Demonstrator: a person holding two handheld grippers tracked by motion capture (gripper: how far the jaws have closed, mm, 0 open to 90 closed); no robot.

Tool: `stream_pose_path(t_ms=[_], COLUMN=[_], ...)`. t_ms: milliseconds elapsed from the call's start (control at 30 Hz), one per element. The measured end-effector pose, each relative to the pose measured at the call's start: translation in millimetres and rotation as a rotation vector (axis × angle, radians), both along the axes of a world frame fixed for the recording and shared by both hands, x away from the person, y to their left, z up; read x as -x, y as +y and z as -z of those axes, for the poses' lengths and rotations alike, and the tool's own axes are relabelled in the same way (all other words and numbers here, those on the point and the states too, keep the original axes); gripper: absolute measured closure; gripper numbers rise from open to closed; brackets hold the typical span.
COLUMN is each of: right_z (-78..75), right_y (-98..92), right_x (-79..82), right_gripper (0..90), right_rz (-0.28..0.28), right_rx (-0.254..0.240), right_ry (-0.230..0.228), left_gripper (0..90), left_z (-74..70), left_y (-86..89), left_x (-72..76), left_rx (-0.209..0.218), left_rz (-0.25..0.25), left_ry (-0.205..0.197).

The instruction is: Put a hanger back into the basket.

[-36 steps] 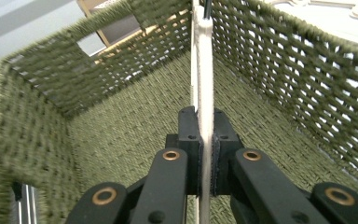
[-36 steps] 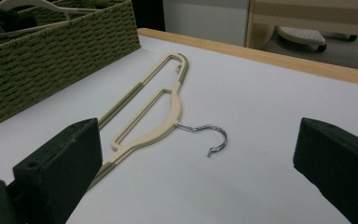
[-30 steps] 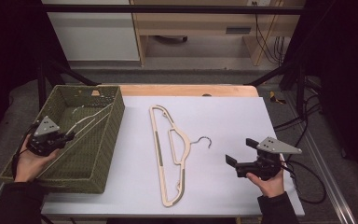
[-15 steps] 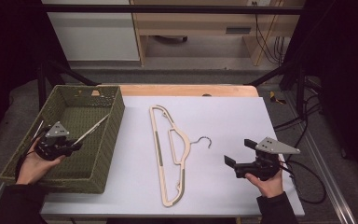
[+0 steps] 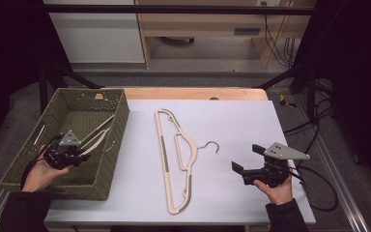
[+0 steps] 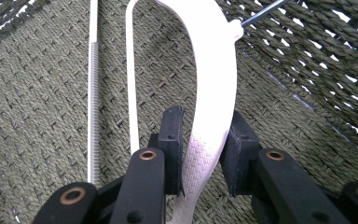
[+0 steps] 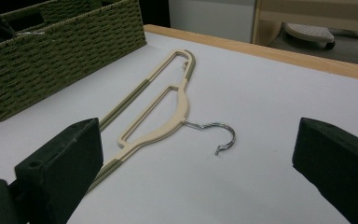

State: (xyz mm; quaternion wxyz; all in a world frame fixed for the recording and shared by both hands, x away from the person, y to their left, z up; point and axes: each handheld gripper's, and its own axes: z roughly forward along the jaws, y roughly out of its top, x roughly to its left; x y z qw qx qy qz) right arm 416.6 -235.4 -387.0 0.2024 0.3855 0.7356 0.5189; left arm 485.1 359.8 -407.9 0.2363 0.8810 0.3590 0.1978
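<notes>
A white plastic hanger lies slanted inside the green woven basket, its wire hook toward the basket wall. My left gripper sits low in the basket. Its jaws have just been opening, and in the left gripper view the white hanger runs between the pads with the grip slackened. A beige hanger with a metal hook lies flat on the white table. My right gripper hovers to its right, open wide and with nothing in it. The right gripper view has the beige hanger ahead of that gripper.
The basket floor holds a thin ribbed white bar beside the hanger. A wooden strip edges the table's far side. Cables trail off the table's right edge.
My left gripper has moved down and toward the basket's right wall, bringing the white hanger lower into the basket. Its jaws have parted slightly. The right gripper has stayed put.
</notes>
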Motion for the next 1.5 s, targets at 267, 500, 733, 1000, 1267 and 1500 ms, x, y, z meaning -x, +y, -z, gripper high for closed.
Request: stream_pose_path(t_ms=[267, 500, 733, 1000, 1267, 1500], right_z=[0.2, -0.2, -0.5, -0.8, -0.6, -0.2], right_y=[-0.3, -0.1, -0.2, 0.5, 5.9, 18.9], right_x=[-0.1, 0.2, 0.6, 0.7, 0.3, 0.0], right_gripper=[2.4, 2.4, 2.4, 2.3, 2.4, 2.4], right_rz=[-0.003, -0.002, -0.003, -0.005, -0.009, -0.035], right_rx=[0.003, -0.001, -0.004, -0.006, -0.006, 0.005], right_ry=[-0.003, 0.002, 0.002, 0.001, 0.004, 0.012], left_gripper=[71.2, 69.1, 63.6, 44.7, 24.8, 12.6], left_z=[-1.0, -8.8, -28.7, -49.2, -76.3, -74.3], left_y=[0.6, 1.4, -1.0, -11.2, -43.7, -87.7], left_x=[0.5, 3.5, 9.5, 22.2, 49.2, 68.1], left_rx=[-0.005, 0.035, 0.071, 0.202, 0.414, 0.510], left_rz=[0.005, 0.021, 0.027, -0.016, -0.023, 0.011], left_ry=[-0.001, -0.021, -0.092, -0.206, -0.363, -0.410])
